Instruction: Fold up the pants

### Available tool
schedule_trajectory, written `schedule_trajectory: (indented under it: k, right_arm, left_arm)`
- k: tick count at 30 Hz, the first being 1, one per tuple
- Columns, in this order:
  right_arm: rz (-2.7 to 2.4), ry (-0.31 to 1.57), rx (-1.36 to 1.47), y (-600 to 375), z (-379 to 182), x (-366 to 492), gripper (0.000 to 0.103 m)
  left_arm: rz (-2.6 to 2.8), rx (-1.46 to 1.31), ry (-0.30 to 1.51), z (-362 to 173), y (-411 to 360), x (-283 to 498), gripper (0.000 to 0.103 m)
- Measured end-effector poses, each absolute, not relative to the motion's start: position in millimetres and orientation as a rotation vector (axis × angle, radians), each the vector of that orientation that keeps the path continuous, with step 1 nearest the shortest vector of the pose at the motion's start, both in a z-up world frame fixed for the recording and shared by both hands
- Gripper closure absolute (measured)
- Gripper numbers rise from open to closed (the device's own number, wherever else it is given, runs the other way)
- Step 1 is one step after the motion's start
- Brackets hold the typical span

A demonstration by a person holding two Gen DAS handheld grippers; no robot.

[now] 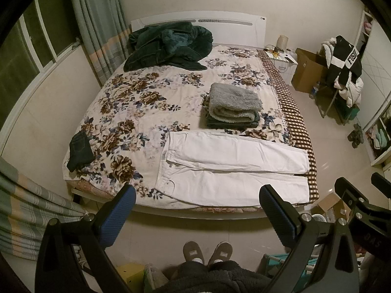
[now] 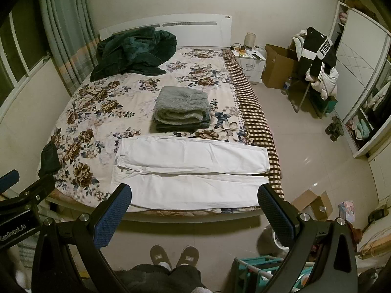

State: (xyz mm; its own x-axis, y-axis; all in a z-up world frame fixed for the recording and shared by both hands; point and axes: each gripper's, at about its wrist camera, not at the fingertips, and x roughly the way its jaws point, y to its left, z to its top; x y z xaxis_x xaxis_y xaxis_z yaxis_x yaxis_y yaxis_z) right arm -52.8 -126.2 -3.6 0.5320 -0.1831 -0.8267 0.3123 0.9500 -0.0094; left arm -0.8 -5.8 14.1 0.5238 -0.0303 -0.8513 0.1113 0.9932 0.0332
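Where pants (image 1: 232, 168) lie, folded towels (image 1: 232, 106) just behind

Colours in front of your tongs

Past your blue pads (image 1: 117, 217) lie white pants (image 1: 232, 168) on a brown-and-navy floral bedspread (image 1: 136, 97); beyond, a grey folded blanket (image 1: 232, 102) and dark green bedding (image 1: 168, 46).
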Motion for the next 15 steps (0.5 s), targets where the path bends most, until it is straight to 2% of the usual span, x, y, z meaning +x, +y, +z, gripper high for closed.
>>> schedule_trajectory:
  k: [15]
  right_arm:
    - [-0.296,0.963,0.144,-123.8,0.1,-55.9,0.0]
  left_arm:
    - [-0.085,0.088,1.012,16.4,-6.4,0.6,0.0]
